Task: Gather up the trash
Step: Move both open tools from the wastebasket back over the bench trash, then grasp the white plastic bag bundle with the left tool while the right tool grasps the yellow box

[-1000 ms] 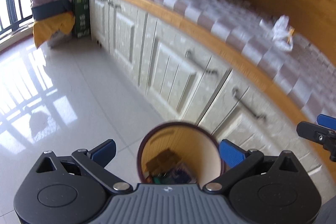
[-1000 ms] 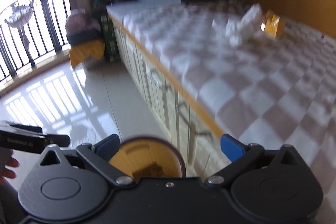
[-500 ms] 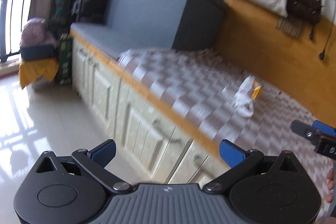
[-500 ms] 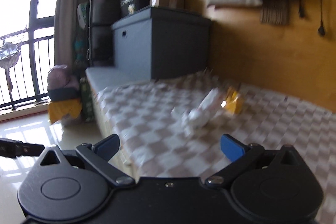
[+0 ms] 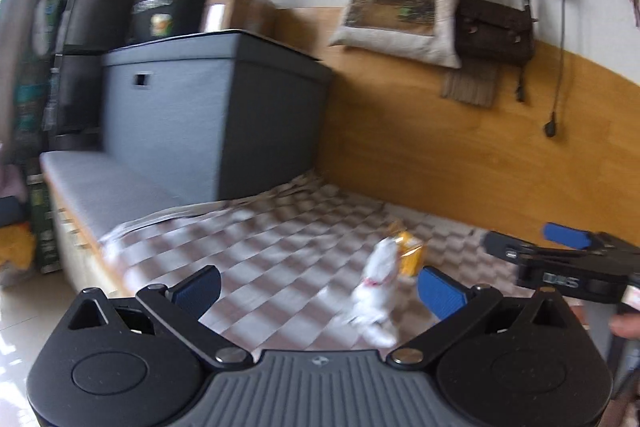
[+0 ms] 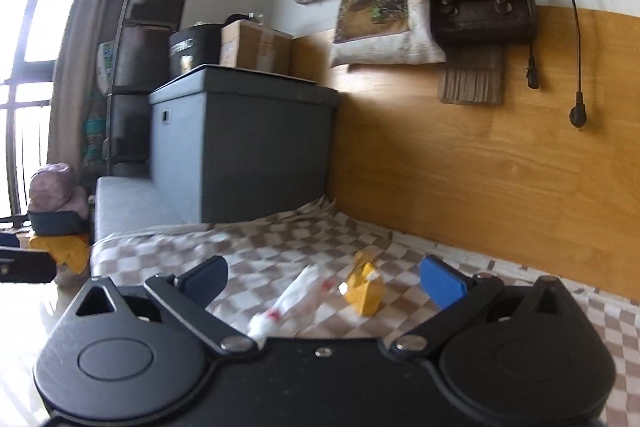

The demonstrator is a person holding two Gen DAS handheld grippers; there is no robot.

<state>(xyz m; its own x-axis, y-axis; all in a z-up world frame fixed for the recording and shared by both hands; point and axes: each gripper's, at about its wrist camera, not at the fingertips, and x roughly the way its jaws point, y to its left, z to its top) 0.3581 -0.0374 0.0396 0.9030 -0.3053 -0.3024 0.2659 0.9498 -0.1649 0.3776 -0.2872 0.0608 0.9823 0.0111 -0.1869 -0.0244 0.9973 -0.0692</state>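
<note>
Both cameras swing up off the floor and bin; the white wrapper (image 6: 298, 297) and yellow carton (image 6: 364, 287) now loom close ahead.

Two pieces of trash lie on the checkered cover: one white wrapper (image 6: 298, 301) and one yellow carton (image 6: 363, 289). Three bags (image 6: 482, 9) hang on the wall, possibly more out of view, and one cardboard box (image 6: 256, 47) tops one grey chest (image 6: 244, 143).
</note>
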